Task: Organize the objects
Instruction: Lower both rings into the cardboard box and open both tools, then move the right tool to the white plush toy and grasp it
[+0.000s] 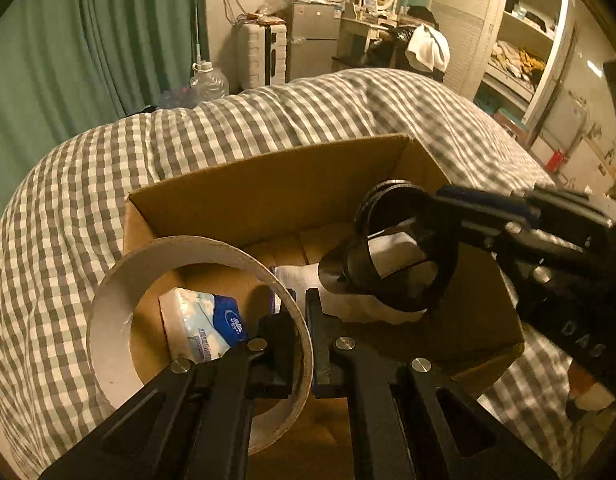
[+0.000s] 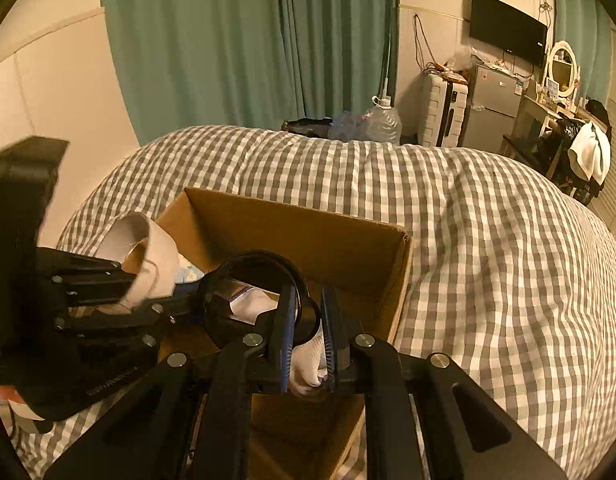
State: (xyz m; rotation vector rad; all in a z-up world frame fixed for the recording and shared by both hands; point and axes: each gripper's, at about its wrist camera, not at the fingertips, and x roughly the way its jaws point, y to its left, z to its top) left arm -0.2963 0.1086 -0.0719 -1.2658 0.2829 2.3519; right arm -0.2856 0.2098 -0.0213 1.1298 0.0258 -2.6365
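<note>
Sitting on a bed with a grey-and-white checked cover (image 1: 67, 208), an open cardboard box (image 1: 267, 184) takes up the middle of both views. At the left, the left gripper (image 1: 301, 322) has its fingers pinching the wall of a wide white cardboard ring (image 1: 119, 280), held over the box's near left corner. Through the ring, a tissue pack (image 1: 203, 326) with a blue label lies on the box floor. Further right, white cloth (image 1: 308, 280) lies inside the box. At the right, the right gripper (image 2: 308, 332) has its fingers closed on the rim of a black ring (image 2: 243, 268), held above the cloth inside the box.
</note>
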